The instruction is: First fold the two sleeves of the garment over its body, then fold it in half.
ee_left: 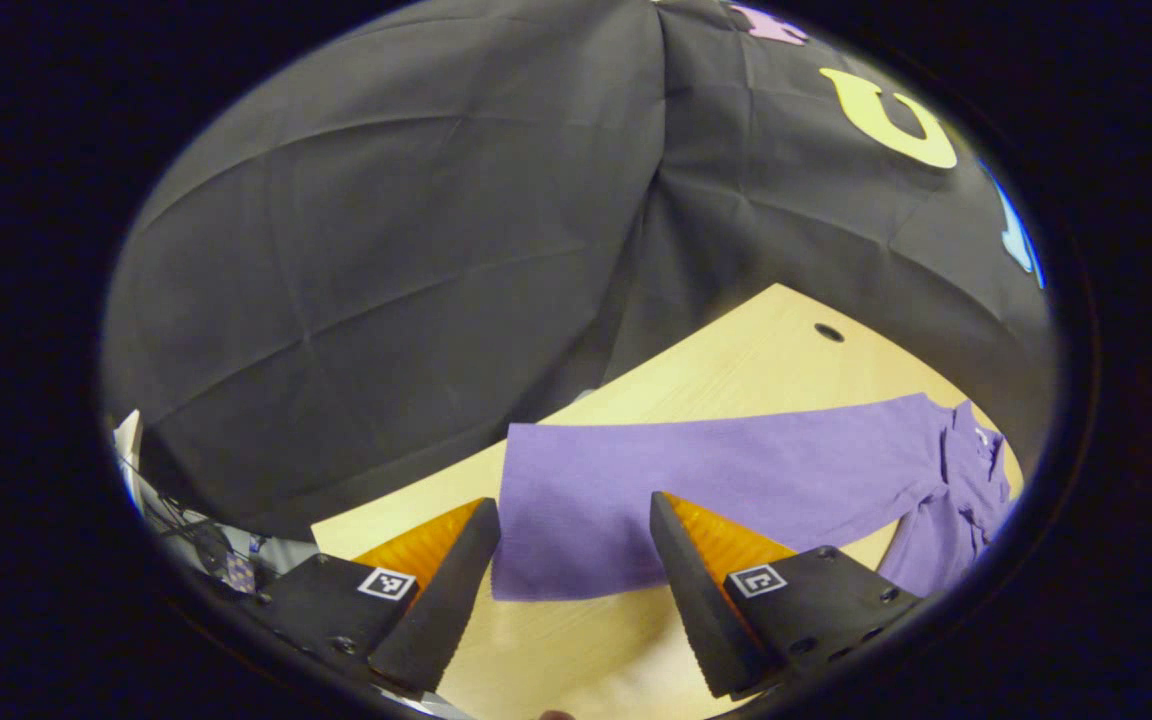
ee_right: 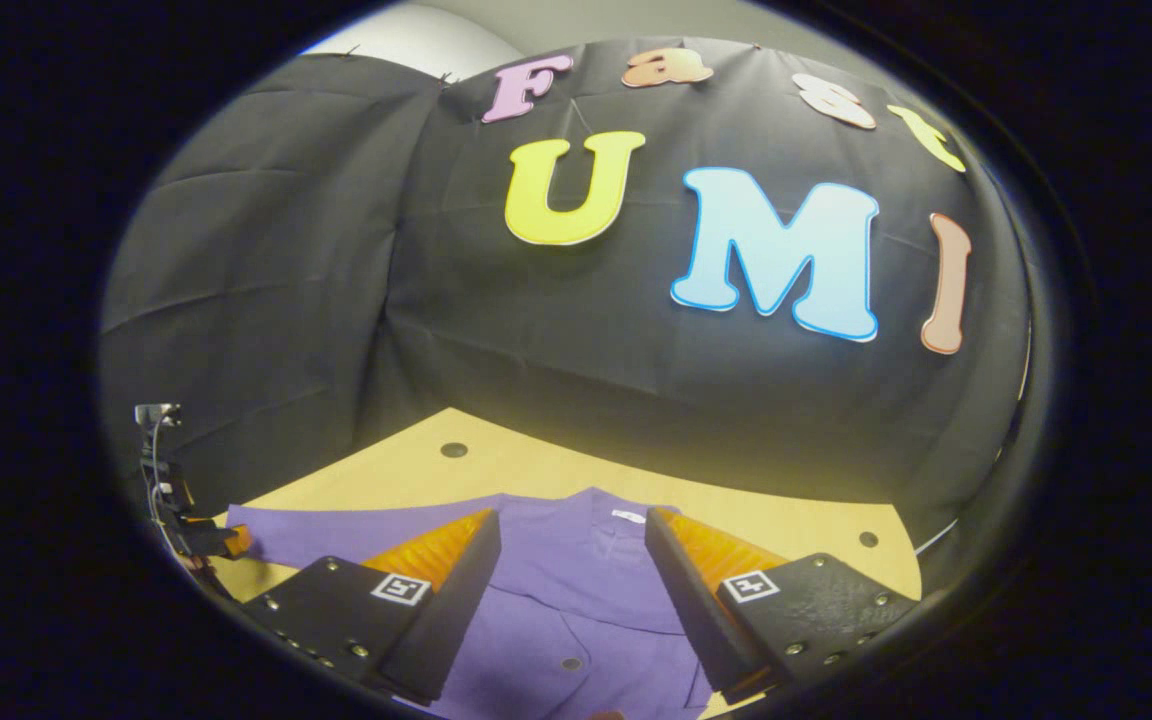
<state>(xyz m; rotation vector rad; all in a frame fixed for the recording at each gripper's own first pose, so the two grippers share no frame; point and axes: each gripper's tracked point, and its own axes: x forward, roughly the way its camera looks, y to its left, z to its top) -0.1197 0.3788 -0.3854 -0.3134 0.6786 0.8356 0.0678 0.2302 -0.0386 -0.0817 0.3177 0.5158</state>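
Black wrinkled cloth walls close off the booth behind a pale wooden table (ee_left: 736,375) with small round holes in its top, and on it a purple short-sleeved polo shirt (ee_left: 726,480) lies spread flat. Seen in the left gripper view, the left claw (ee_left: 574,560) hovers above the near hem of the shirt, its fingers spread apart and gripping nothing, with the collar off to the far right. Seen in the right gripper view, the right claw (ee_right: 573,570) hangs over the shirt's collar and buttoned placket, fingers likewise apart and empty.
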